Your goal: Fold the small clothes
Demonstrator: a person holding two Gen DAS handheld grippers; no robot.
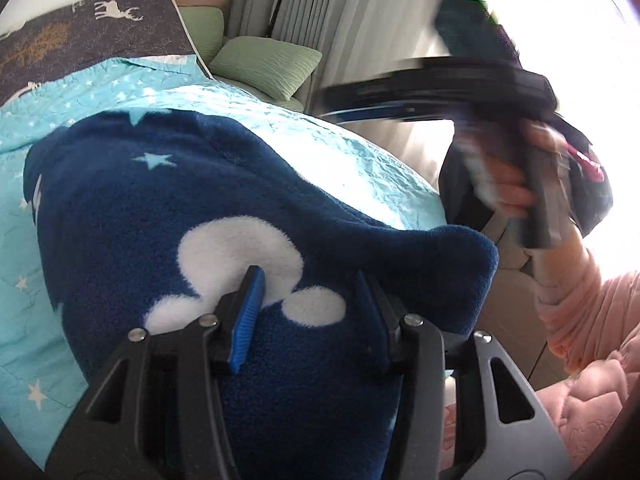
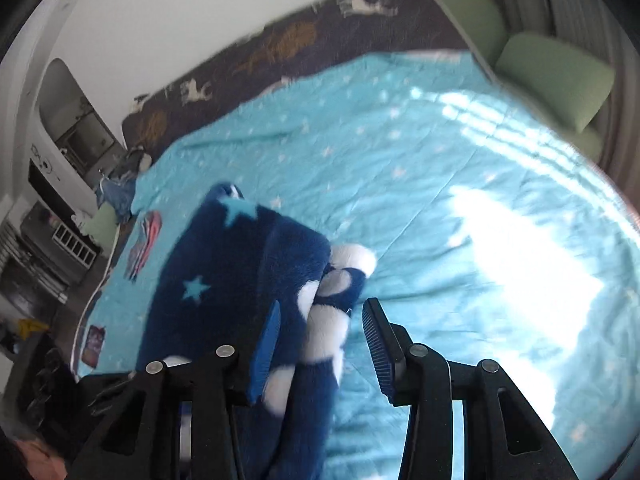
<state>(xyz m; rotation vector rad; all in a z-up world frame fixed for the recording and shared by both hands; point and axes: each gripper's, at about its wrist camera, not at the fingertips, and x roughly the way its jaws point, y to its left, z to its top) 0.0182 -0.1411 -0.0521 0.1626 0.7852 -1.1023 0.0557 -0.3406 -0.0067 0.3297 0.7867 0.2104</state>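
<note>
Both tongs gape over the navy fleece garment (image 1: 224, 216), seemingly ungripped.

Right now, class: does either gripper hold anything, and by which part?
Nothing is held: left gripper and right gripper are both open over the navy fleece garment.
</note>
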